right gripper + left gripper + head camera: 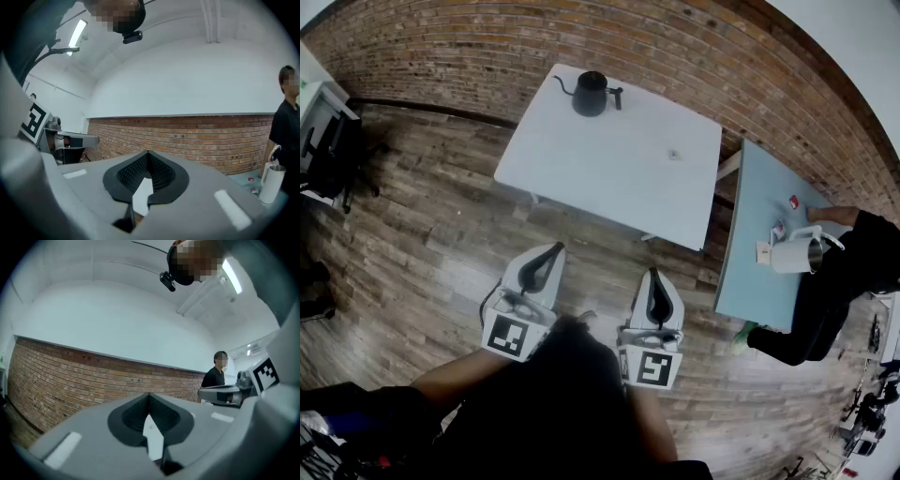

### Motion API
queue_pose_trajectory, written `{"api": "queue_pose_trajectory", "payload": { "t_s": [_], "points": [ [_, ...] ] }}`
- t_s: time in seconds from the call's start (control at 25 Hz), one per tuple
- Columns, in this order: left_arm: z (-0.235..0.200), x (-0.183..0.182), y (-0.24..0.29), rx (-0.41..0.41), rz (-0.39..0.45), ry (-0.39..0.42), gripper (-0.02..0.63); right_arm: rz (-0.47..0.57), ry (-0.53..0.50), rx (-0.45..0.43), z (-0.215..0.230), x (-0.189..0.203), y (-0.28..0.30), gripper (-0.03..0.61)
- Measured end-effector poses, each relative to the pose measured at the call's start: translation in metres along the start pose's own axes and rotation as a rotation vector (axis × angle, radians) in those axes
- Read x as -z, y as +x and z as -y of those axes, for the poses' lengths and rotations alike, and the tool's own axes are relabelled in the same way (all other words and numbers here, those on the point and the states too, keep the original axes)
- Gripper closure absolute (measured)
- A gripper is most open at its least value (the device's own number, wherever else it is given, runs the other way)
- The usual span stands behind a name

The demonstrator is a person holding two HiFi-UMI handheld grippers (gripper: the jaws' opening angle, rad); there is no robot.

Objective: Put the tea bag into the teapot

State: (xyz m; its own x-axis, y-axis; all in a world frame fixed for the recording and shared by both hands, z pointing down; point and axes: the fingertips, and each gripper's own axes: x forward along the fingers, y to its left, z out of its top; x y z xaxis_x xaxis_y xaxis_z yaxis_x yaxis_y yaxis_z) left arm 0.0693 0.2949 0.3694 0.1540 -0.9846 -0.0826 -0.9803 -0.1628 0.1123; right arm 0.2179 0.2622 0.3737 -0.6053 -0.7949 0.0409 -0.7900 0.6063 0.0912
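**Both claws shut and empty, well short of the table**

Hard to make out: the tea bag (674,155) is only a small pale speck in the head view, too small to confirm in detail. Neither gripper view shows it or the teapot. A dark sleeve hides the rear of both claws at the bottom of the head view.

Task items: the teapot (591,94) is black, with a thin curved spout to its left and a handle to its right. It stands upright near the far edge of the white table (581,159), upper centre. The speck lies on the same table, right of centre, well apart from the teapot.

Claws: the left gripper (557,247) and the right gripper (652,272) have their jaws together with nothing between them. Both are over the wooden floor (422,234).

Surroundings: a blue table (750,281) at right carries a white jug (792,253). A person in black (848,272) leans over it. A brick wall (487,47) runs behind.
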Motion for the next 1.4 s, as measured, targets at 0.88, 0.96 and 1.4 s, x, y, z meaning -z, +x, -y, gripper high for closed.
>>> {"api": "queue_pose_trajectory", "payload": {
  "t_s": [0.88, 0.96, 1.4],
  "points": [
    [0.009, -0.005, -0.014, 0.005, 0.019, 0.031, 0.615, 0.04, 0.031, 0.004, -0.001, -0.011, -0.014, 0.575],
    [0.015, -0.005, -0.014, 0.009, 0.025, 0.033, 0.615, 0.041, 0.028, -0.003, -0.001, -0.011, -0.015, 0.575],
    [0.046, 0.005, -0.009, -0.027, 0.009, 0.057, 0.615, 0.04, 0.002, -0.069, 0.021, -0.001, -0.021, 0.575]
  ]
}}
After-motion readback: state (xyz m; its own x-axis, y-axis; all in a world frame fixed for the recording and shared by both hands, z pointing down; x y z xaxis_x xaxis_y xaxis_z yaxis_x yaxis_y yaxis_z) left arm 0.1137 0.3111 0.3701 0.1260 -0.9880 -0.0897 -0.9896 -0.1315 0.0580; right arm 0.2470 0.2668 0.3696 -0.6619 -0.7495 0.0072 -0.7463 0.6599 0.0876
